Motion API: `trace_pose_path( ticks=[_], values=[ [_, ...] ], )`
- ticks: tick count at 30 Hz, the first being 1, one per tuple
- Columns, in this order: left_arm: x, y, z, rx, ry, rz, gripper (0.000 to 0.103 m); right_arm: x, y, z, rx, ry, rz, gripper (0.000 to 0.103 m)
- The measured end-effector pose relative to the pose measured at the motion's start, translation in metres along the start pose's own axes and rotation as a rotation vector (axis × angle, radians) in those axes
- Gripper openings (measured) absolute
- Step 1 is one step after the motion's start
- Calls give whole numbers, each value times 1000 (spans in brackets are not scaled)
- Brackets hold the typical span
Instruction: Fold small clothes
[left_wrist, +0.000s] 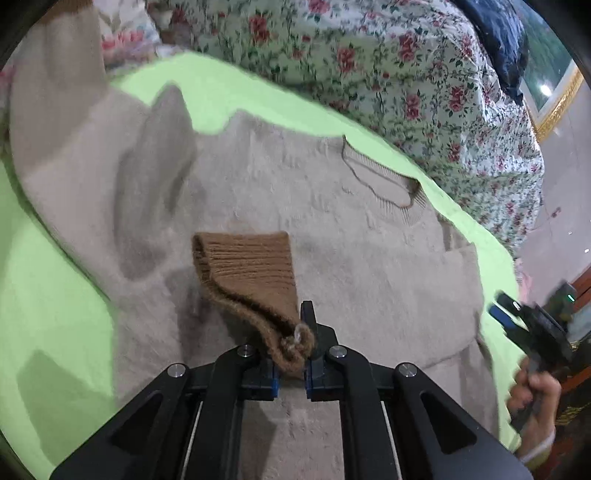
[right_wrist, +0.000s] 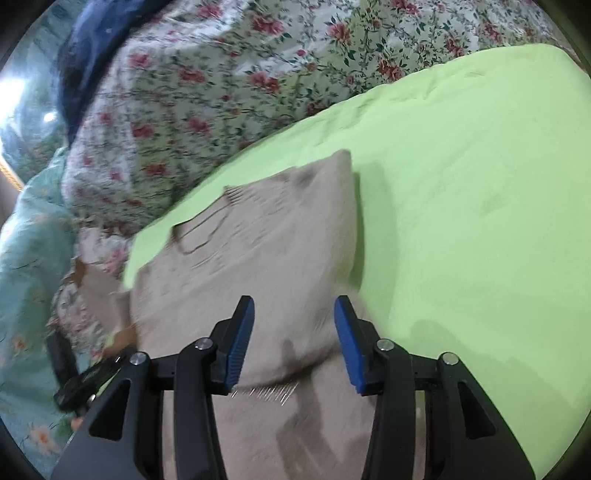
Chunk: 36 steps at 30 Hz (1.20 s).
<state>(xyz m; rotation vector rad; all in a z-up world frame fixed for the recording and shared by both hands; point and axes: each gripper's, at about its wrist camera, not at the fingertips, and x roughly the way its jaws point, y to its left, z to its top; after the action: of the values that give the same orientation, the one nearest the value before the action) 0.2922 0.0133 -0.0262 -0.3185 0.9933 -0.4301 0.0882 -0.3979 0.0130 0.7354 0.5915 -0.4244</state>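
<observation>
A small beige knit sweater (left_wrist: 332, 229) lies spread on a lime green sheet (left_wrist: 55, 314), its neckline (left_wrist: 384, 184) toward the far edge. My left gripper (left_wrist: 291, 354) is shut on the brown ribbed cuff (left_wrist: 247, 266) of a sleeve, which it holds lifted over the sweater's body. In the right wrist view my right gripper (right_wrist: 295, 339) stands open above the sweater (right_wrist: 258, 258), nothing between its blue pads (right_wrist: 240, 347). The same right gripper (left_wrist: 532, 325) shows at the right edge of the left wrist view, held by a hand (left_wrist: 532, 398).
A floral quilt (left_wrist: 406, 74) is heaped along the far side of the green sheet (right_wrist: 461, 221). A dark blue cloth (right_wrist: 88, 59) rests on the quilt (right_wrist: 203, 92). A teal floral cover (right_wrist: 29, 277) lies at the left of the right wrist view.
</observation>
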Motion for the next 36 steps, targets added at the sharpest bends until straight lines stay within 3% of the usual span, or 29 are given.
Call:
trace_pose_path(
  ticks=[5,8,9,10,15,19,21,23,25,27,28,30,34,36],
  values=[
    [6,13,-2,-34,25,-3,14,45,-1,31,-41,84,-70,61],
    [6,12,-2,-26,25,-4,10,61,0,33,-88,126,-82,58],
    [7,7,-2,-4,20,-1,11,64,1,33,-113,136,-104,27],
    [7,3,-1,10,17,-5,10,67,0,34,-139,152,-119,6],
    [9,-26,3,100,-22,0,9,51,-18,54,-187,83,-202,8],
    [26,-21,0,102,23,45,8,68,-39,49,-118,162,-163,12],
    [25,-16,-2,97,23,32,9,56,-36,46,-107,130,-193,27],
    [24,-14,-2,99,26,28,9,29,-26,38,-109,40,-211,32],
    [25,-15,-2,101,28,30,9,7,-10,22,-141,-10,-111,32],
    [26,-15,-3,111,27,37,9,6,-1,6,-167,28,-25,32],
    [25,-15,-3,115,24,39,9,11,0,-3,-171,75,-22,32],
    [22,-12,-3,113,20,45,9,23,-11,-17,-156,141,-123,32],
    [13,1,-4,89,31,35,12,8,-25,-27,-87,117,-86,31],
    [1,9,-6,68,22,25,13,-6,-18,-30,-76,96,-70,40]
  ],
)
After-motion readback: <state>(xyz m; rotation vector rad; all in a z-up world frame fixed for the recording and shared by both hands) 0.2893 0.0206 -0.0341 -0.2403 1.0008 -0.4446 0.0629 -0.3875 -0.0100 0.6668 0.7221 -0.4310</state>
